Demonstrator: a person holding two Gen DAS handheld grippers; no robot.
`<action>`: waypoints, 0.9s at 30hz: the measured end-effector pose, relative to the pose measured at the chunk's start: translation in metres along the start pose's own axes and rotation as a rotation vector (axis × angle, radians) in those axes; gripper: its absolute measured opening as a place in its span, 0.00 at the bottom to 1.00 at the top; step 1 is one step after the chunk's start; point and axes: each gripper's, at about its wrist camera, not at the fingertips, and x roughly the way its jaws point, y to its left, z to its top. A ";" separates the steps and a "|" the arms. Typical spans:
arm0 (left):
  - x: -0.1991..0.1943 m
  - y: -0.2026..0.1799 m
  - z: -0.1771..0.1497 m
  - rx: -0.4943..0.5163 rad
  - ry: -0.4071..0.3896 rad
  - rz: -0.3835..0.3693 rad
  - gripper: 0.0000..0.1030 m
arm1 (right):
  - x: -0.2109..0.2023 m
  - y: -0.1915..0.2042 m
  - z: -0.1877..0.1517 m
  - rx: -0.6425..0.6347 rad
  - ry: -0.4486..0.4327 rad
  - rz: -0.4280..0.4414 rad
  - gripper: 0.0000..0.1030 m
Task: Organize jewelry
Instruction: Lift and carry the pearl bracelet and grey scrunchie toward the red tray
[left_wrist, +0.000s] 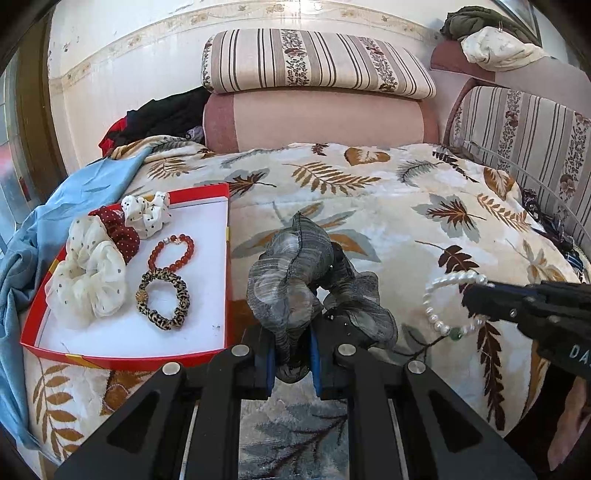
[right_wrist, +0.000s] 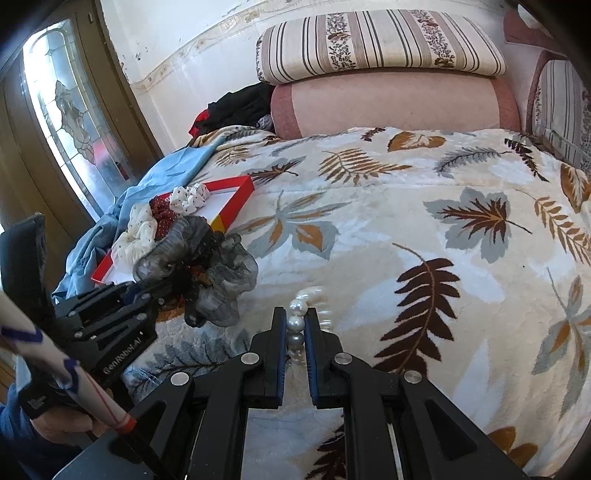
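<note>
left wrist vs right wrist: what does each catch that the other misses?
Left wrist only: the red bead bracelet and leopard-print bracelet lying in the red box, plus the pearl bracelet's full loop.
Right wrist only: the stained-glass door and the pearls pinched between the right gripper pads.
Both: the grey scrunchie clamped in the left gripper, the box, the white scrunchies, the leaf-print blanket.

We are seeing a plush, fuzzy leaf-print blanket (left_wrist: 369, 206) lying under a glossy red card tray (left_wrist: 225, 266) with a matt white floor. The grey scrunchie (left_wrist: 295, 266) is looking sheer and crinkled, the pearl bracelet (left_wrist: 439, 314) smooth and shiny, the red bead bracelet (left_wrist: 171, 253) polished, and both grippers' black plastic is looking matt
</note>
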 end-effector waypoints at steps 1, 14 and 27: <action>0.000 0.000 0.000 0.000 -0.001 0.002 0.14 | -0.002 0.001 0.001 -0.005 -0.004 -0.004 0.10; -0.006 0.001 -0.003 -0.009 -0.018 0.005 0.14 | -0.012 0.011 0.008 -0.007 -0.035 0.008 0.10; -0.023 0.010 0.001 -0.044 -0.058 0.001 0.15 | -0.024 0.030 0.021 -0.040 -0.065 0.008 0.10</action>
